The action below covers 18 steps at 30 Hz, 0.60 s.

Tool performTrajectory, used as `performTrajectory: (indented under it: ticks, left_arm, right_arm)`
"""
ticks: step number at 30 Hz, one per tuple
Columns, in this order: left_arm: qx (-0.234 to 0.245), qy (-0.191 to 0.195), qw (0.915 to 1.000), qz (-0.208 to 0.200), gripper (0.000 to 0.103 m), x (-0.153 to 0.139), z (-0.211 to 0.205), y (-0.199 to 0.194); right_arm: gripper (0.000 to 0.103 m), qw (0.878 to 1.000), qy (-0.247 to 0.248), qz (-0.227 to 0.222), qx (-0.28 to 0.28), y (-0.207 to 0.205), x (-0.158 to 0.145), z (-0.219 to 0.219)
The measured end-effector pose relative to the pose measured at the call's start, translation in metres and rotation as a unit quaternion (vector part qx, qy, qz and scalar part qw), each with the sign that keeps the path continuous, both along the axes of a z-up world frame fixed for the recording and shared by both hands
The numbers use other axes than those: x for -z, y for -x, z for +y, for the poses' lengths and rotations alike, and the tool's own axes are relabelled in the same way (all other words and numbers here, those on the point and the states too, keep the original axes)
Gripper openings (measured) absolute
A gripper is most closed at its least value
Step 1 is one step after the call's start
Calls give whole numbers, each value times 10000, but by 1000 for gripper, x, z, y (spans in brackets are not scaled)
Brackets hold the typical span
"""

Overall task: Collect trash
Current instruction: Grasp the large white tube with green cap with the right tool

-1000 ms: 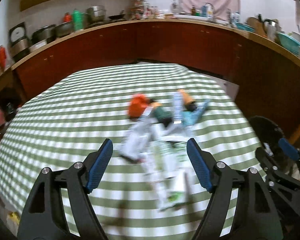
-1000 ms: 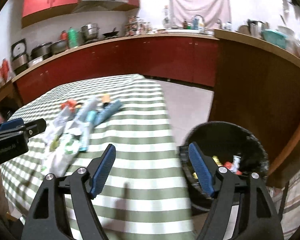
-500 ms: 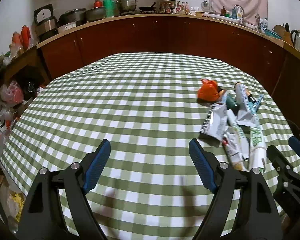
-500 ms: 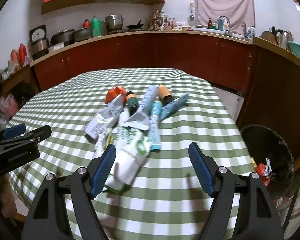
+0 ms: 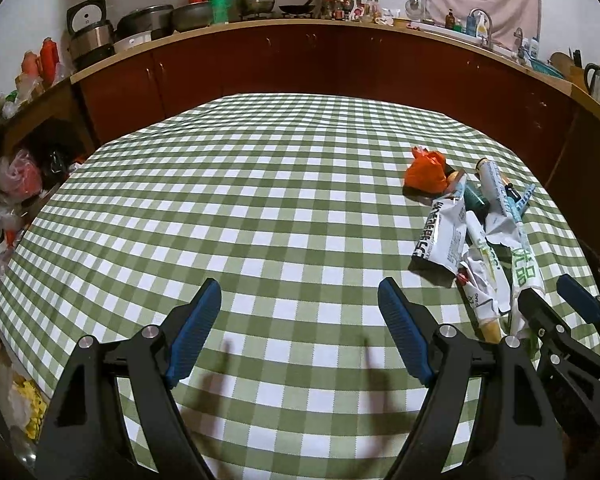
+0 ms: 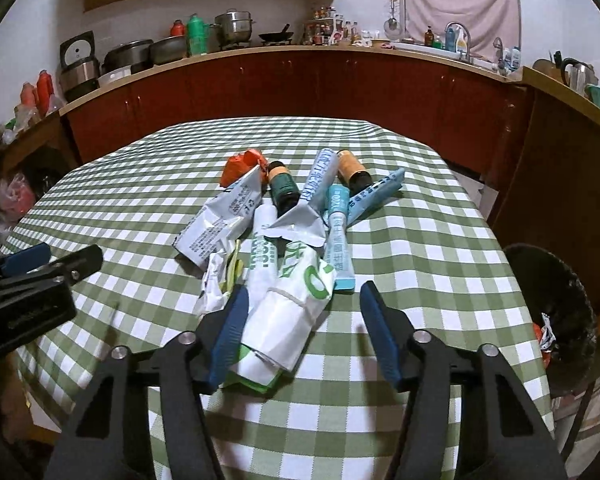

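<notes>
While held low over the checked desk [image 6: 420,240], right tool [image 6: 300,332] spread wide, gripping nothing, left pad touching a white-and-green wrapper [image 6: 296,300] at the near end of the trash pile. Left tool [image 5: 300,332] equally wide, empty, above bare cloth, pile well to its right. Farther along: pale tubes [image 6: 338,232], two small bottles [image 6: 284,190], orange bag [image 5: 426,174]. Beyond the desk's right edge, black bin [image 6: 556,300].
</notes>
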State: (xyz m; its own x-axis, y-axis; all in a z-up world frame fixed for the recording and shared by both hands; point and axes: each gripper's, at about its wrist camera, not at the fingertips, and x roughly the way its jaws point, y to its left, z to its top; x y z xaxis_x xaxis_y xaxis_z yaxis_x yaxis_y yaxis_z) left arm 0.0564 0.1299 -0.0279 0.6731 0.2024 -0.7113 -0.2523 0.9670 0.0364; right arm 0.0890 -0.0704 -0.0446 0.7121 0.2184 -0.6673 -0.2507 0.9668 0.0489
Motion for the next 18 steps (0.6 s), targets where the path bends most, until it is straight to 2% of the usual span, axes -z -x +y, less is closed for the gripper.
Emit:
performTrajectory:
  ticks: [5,11,18]
  left_arm:
    - [13,14,10000,9,79,1,-4,-2]
    - [-50,-14,10000,16,79,2,-1,-2]
    - [-168,15,9998,41,79,4,8,-2]
  right_arm:
    - [56,9997,-182,140,7,-3,2,1]
    - [56,9999,-88,108,7,-2,2,3]
    - [56,9995,149,50,278,3,-1,-8]
